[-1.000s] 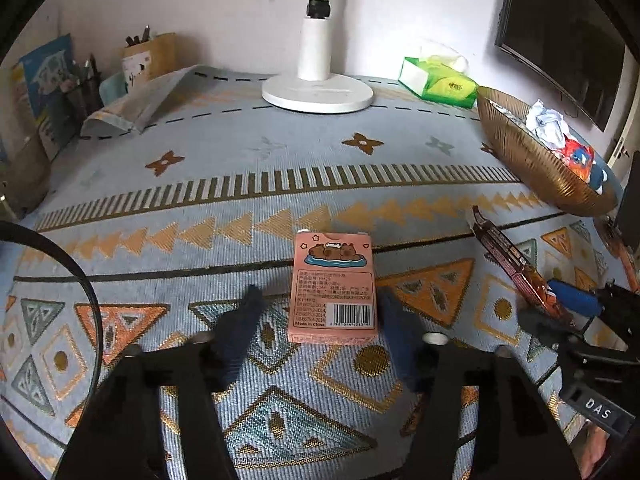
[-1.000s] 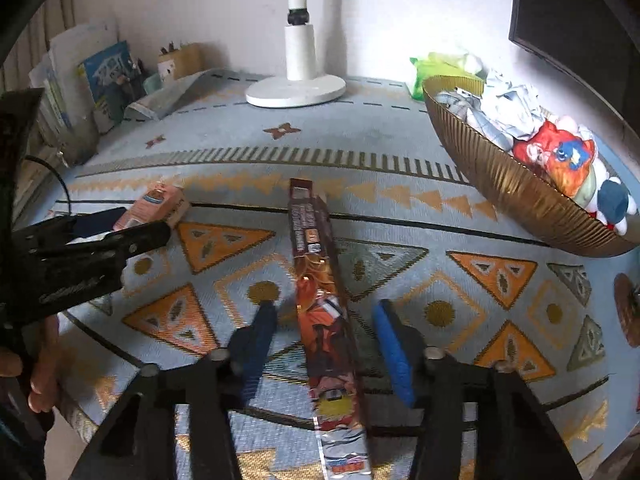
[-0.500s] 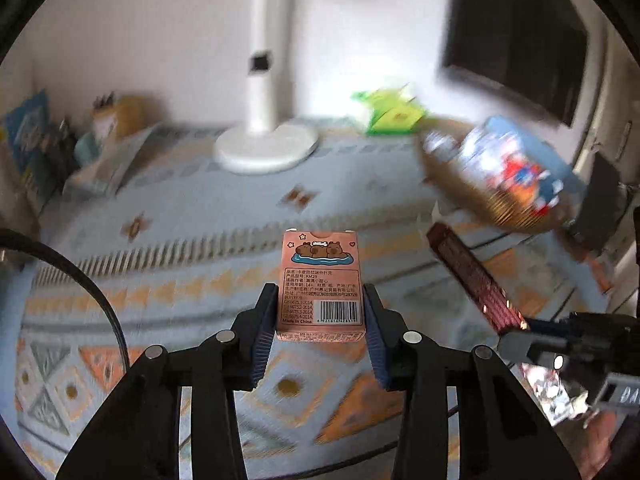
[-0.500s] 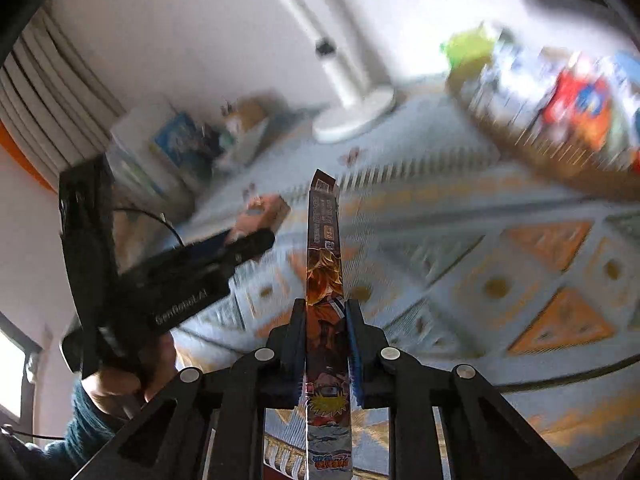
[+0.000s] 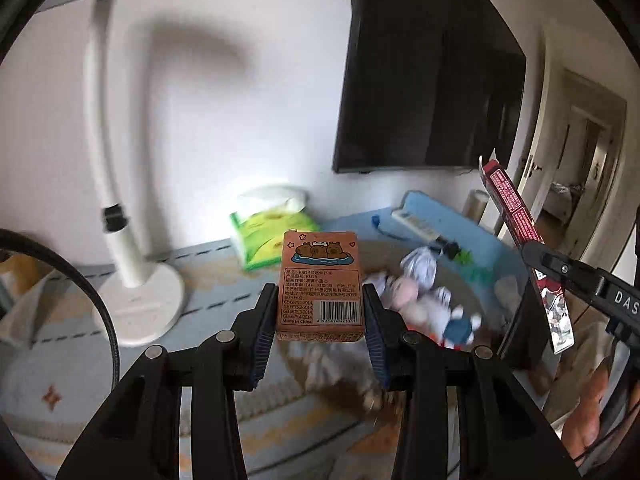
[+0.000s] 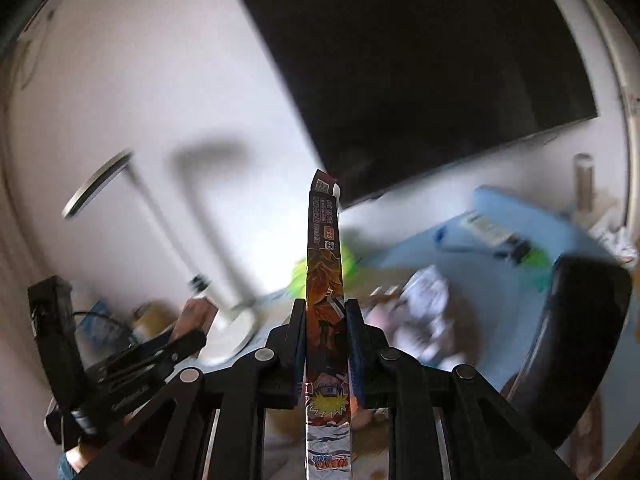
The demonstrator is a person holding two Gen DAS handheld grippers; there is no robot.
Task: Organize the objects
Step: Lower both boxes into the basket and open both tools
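Gripping a small pink box [image 5: 320,280] between its blue pads [image 5: 262,334], the left gripper [image 5: 320,332] holds it upright in the air, barcode side facing the camera, with both pads pressed against the box's sides. In the right wrist view the right gripper [image 6: 326,344] is clamped on a long thin card pack [image 6: 325,280], held edge-on and pointing away from the camera; the same pack shows at the right of the left view, slanting upward.

Below and beyond the pink box lies a bowl [image 5: 400,396], blurred, with crumpled wrappers and small toys [image 5: 424,304] inside. To the left stands a white lamp [image 5: 136,300] with its round base on the patterned tablecloth [image 5: 52,380]. Behind the box sits a green tissue pack [image 5: 272,236] near the wall. Farther back, a dark screen [image 5: 428,72] hangs on the white wall, and a doorway shows at far right.
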